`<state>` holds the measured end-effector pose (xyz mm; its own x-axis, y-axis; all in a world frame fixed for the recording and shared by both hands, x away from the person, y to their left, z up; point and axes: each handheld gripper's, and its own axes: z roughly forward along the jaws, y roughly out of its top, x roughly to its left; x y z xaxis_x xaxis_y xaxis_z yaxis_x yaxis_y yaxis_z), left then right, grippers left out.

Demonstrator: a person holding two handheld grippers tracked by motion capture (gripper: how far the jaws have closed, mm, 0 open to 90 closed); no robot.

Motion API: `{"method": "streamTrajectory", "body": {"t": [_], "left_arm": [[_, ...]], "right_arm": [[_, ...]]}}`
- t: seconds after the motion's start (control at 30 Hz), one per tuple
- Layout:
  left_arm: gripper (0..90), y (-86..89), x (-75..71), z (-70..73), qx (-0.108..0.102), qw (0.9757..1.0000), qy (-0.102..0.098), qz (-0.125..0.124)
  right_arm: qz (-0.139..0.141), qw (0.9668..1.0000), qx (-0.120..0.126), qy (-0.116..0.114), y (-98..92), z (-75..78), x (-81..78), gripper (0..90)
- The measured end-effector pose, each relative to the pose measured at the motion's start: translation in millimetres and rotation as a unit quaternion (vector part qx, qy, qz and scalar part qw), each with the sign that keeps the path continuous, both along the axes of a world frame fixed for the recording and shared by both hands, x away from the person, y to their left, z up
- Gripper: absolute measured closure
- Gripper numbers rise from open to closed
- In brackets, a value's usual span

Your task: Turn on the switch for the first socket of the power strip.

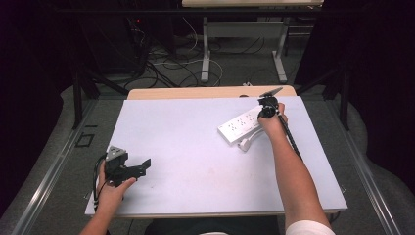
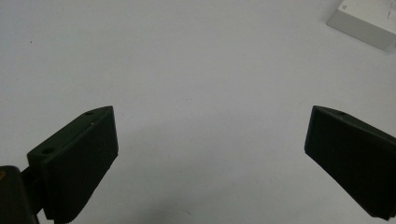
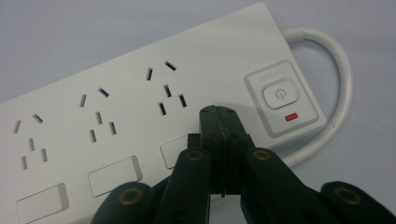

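1. White desk (image 1: 195, 147) top, bare at centre; dark room, cables on the floor (image 1: 171, 68) at upper centre.
2. Power strip (image 1: 241, 125) lies right of centre.
3. Left tool (image 1: 139, 168), lower left: released, jaws wide.
4. Right tool (image 3: 219, 119): clenched, empty, tips over the strip.

Bright, even light on the table (image 1: 195, 147); dark surroundings; soft shadows, mild blur

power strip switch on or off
Cannot tell for sure: the small indicator under the power button on the power strip looks red, maybe lit.
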<state>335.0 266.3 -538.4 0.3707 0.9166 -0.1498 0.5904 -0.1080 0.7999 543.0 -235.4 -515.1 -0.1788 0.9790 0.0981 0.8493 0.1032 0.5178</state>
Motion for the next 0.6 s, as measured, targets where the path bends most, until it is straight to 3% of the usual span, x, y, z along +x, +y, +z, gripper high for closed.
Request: {"method": "streamTrajectory", "body": {"t": [0.2,0.43,0.53,0.6], "left_arm": [[2.9,-1.5,0.8,-0.3,0.0,1.0,0.003,-0.001],[2.9,-1.2,1.1,-0.3,-0.001,1.0,0.004,-0.001],[2.9,-0.8,1.1,-0.3,-0.001,1.0,0.004,-0.001],[2.9,-0.7,1.3,-0.5,-0.001,1.0,0.004,0.0]], "right_arm": [[-0.006,0.9997,0.025,-0.001,-4.8,-1.0,-0.7,90.0],[-0.004,0.9995,0.03,-0.006,-5.1,-1.5,-0.7,90.0],[-0.007,0.9998,0.018,-0.002,-6.4,-1.1,-0.6,89.9],[-0.01,0.9996,0.025,-0.002,-7.3,-1.2,-0.4,89.1]]}}
